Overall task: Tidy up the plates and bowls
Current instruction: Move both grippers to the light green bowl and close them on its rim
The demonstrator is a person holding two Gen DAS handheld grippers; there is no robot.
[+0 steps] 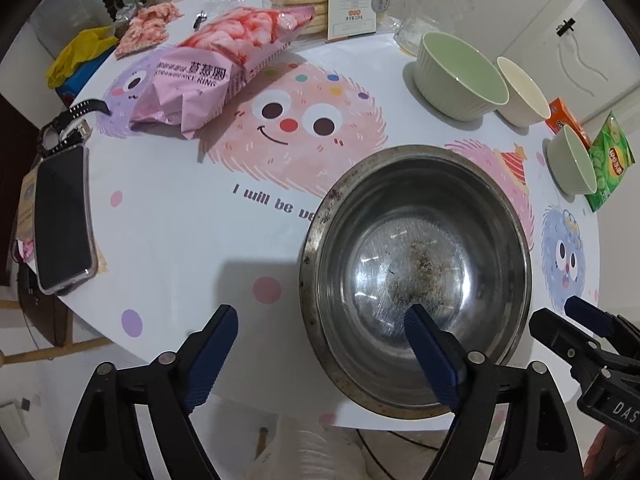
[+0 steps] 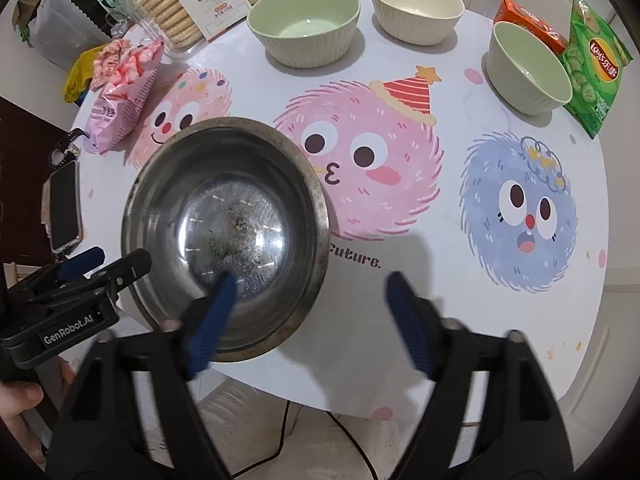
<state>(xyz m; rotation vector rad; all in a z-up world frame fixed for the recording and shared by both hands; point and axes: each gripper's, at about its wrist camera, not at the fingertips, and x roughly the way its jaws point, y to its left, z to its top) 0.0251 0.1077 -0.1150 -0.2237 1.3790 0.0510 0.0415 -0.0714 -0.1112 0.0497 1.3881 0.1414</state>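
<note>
1. The steel bowl (image 1: pixel 416 276) sits on the surface (image 1: pixel 180 240) close to its near edge, upright and empty apart from dried residue at the bottom. Judging by its breadth, it looks meant as the base into which smaller bowls could nest.
2. The left hand-held gripper (image 1: pixel 320 332) is released: its jaws stand wide astride the bowl's left rim, one finger outside, one over the bowl's inside, neither pad pressing the metal.
3. The right hand-held gripper (image 2: pixel 312 300) is likewise released, astride the opposite rim with one finger over the bowl and one over bare surface. One on each side suits a wide, heavy vessel that a single pinch would tip.
4. Along the far edge stand the large green bowl (image 2: pixel 304 24) and the cream bowl (image 2: pixel 416 8), nearly touching; the small green bowl (image 2: pixel 528 68) sits apart toward the right edge, beside a green crisp packet (image 2: pixel 596 68).
5. A pink snack bag (image 1: pixel 216 72) and a phone (image 1: pixel 64 220) occupy the left edge, well clear of the bowls, so gathering should not disturb them.
6. By the look of it, none of the ribbed bowls has been stacked yet.
</note>
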